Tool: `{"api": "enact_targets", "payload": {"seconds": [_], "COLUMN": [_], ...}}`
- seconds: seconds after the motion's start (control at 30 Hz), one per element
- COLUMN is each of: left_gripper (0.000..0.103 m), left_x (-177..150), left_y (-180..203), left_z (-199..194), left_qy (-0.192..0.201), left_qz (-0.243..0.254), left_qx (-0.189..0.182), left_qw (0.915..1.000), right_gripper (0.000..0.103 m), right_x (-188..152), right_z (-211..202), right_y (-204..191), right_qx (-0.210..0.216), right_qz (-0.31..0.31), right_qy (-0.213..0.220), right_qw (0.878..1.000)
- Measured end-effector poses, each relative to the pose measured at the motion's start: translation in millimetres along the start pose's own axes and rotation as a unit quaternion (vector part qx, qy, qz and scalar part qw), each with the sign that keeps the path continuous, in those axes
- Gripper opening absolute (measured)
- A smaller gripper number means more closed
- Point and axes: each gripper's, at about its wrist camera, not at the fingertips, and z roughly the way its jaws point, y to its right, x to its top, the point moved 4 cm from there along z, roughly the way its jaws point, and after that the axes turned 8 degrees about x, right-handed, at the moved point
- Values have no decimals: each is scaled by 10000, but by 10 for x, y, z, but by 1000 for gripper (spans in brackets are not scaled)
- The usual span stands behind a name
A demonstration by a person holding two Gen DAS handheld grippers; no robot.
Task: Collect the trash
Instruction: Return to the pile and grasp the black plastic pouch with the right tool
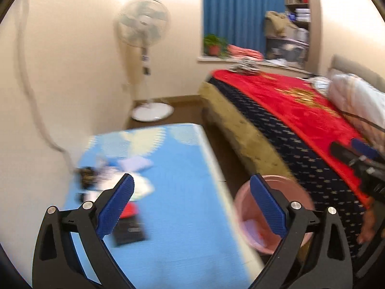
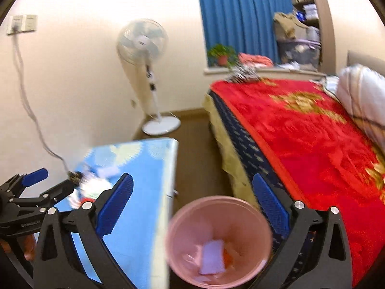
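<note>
Both grippers gape empty: the left gripper (image 1: 192, 204) has the litter (image 1: 115, 180) ahead to its left, nearer than the right gripper (image 2: 192, 204), above the bin (image 2: 220, 240).

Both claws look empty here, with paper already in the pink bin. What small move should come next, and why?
Probably bring the left claw, open and empty, down toward the litter on the blue table. The right claw is open over the pink bin, which already holds scraps.
</note>
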Motion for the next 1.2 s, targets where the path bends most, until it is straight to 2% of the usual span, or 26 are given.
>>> {"api": "enact_targets", "payload": {"seconds": [0.13, 0.23, 0.43, 0.63, 0.87, 1.07, 1.2], "left_gripper": [94, 95, 95, 95, 95, 95, 95], "left_x": [3, -66, -299, -622, -833, -868, -912], "left_y": [-571, -1075, -1779, -2103, -2308, -2305, -2344], "left_z": [-248, -399, -433, -146, 274, 458, 520], "left_qy": [197, 325, 364, 160, -92, -38, -103], "left_qz": [-87, -302, -714, -1129, -1321, -1140, -1270], "left_qx": [574, 1030, 1663, 1848, 1866, 1871, 1731], "left_qw": [9981, 9937, 9828, 9761, 9735, 9757, 9766], "right_gripper": [98, 98, 98, 98, 98, 98, 98], "right_x": [112, 83, -271, -953, -1556, -1789, -1859], "right_z": [-8, 55, 379, 1011, 1642, 2115, 2279], "right_y": [-504, -910, -1612, -2125, -2581, -2718, -2753], "right_qx": [282, 445, 670, 772, 815, 653, 562], "right_qz": [-89, -216, -397, -468, -632, -642, -659], "right_qy": [43, 43, -126, -579, -1077, -1407, -1498], "right_qw": [9996, 9988, 9969, 9942, 9888, 9858, 9849]}}
